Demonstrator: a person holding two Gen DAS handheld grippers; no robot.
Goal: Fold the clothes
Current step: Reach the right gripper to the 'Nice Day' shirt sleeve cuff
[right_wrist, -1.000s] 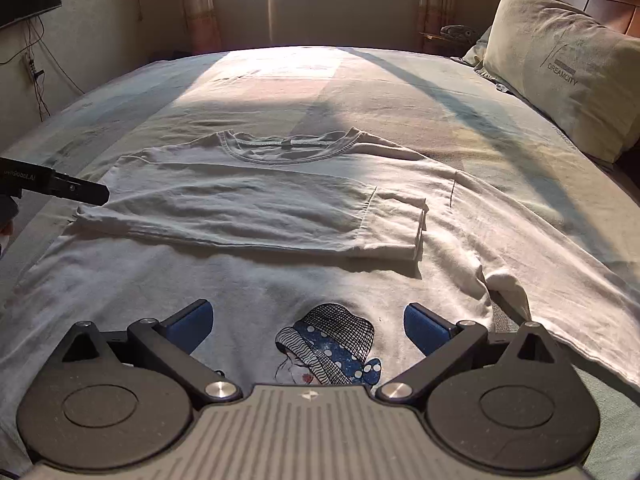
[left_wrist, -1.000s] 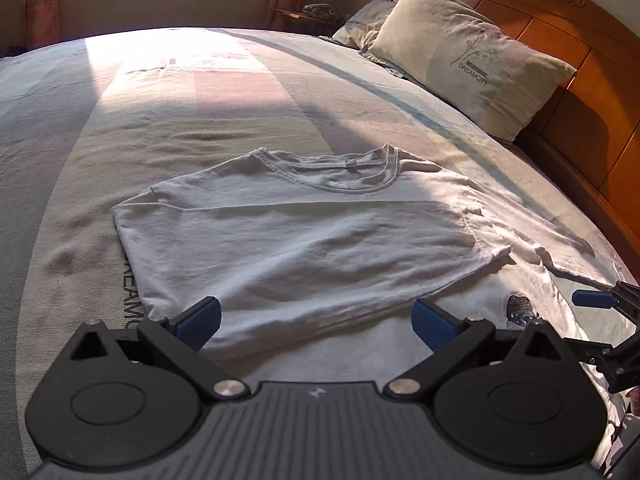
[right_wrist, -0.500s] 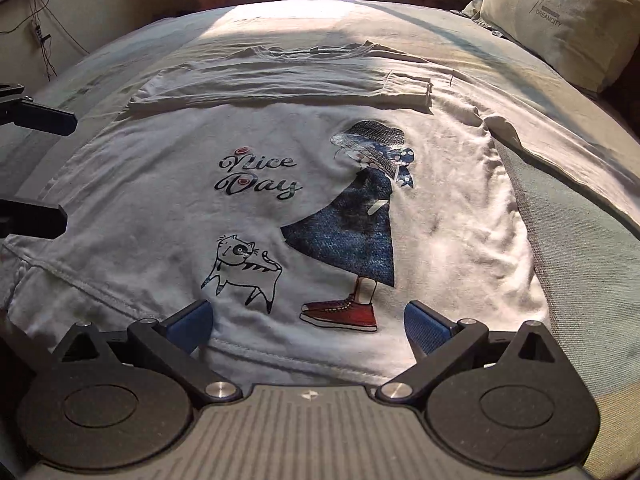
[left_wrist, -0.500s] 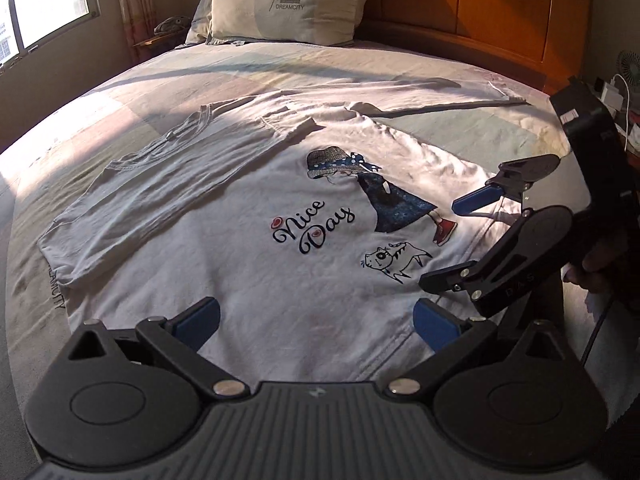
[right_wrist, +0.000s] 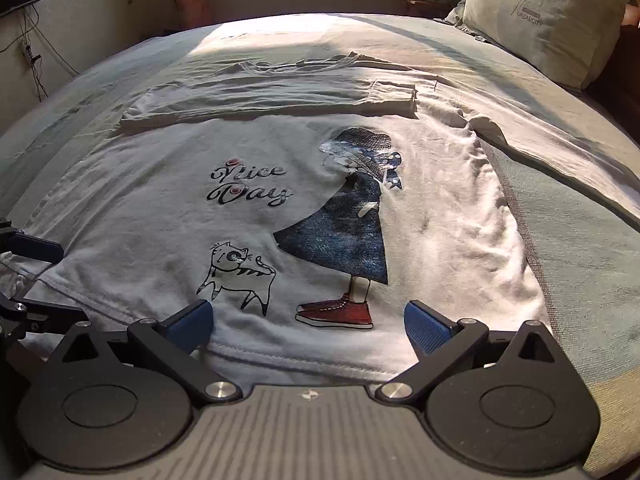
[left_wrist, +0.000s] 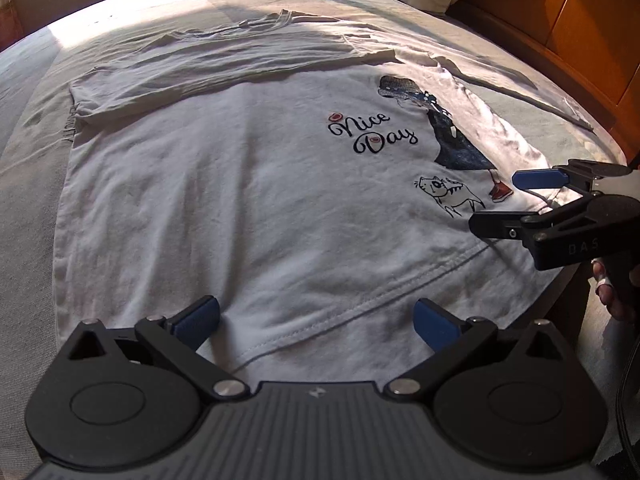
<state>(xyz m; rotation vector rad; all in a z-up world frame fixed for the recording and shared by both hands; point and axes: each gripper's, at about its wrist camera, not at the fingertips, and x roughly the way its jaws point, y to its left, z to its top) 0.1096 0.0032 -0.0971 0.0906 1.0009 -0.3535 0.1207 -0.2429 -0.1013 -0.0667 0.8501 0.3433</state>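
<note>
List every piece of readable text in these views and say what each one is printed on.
"Nice Day" – script print on the white T-shirt, beside the girl-and-cat drawing.
"DREAMCITY" – on the pillow by the headboard, small but legible.
"DAS" – embossed on the right hand-held gripper, cut off at the frame edge.
Dark lettering on the bedsheet beside the shirt: unreadable.

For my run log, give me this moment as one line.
left tongs: open, at hem | right tongs: open, at hem | long-sleeve T-shirt: flat, one sleeve folded across chest
</note>
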